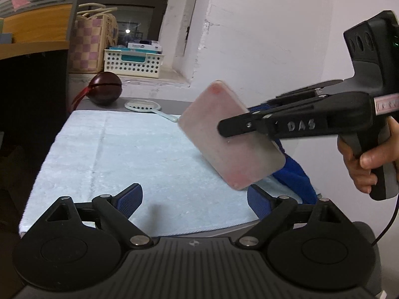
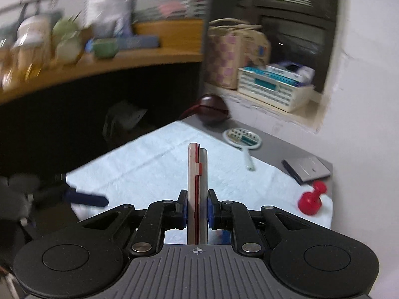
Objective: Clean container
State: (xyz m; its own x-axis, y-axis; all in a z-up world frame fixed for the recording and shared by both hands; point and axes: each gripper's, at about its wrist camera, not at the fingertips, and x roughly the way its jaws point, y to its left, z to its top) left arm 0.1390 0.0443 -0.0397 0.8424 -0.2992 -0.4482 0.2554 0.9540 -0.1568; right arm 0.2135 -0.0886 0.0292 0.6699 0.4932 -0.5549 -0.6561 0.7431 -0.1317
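Pale blue towel (image 1: 119, 164) covers most of the grey table (image 2: 279, 144) in front of me, spread flat with a crease running down it. White wall to the right with a recessed ledge; on that ledge a checkered pink-and-tan woven bag (image 1: 92, 42) and, just beside it, a white perforated basket (image 1: 133, 62) with teal handle and boxes inside. Wooden shelf further left, blurred in the right wrist view, jars and a green bowl on it, can't tell more.

My right gripper (image 2: 197, 210) is clenched on the container (image 1: 232, 134), a flat, thin, pinkish closed case with a red seam and a small clip on its edge. It's lifted off the towel, tilted, one corner lowest, over the right part of the towel. Pads press both flat faces. My hand (image 1: 366, 159) wraps the black handle.

My left gripper (image 1: 194, 199) is released, blue pads spread wide, nothing between them, low at the towel's near edge. The container's low corner hangs just above its right-side pad; touching or not, can't tell.

Blue cloth (image 1: 296, 174) bunched behind the container. Dark round ball-like object (image 1: 106, 88) with red ribbon at the table's far end. Grey flat device (image 2: 308, 168) by the wall. White hand mirror (image 1: 143, 106) near the towel's far edge. Red knob-shaped thing (image 2: 311, 200) on the towel's right.
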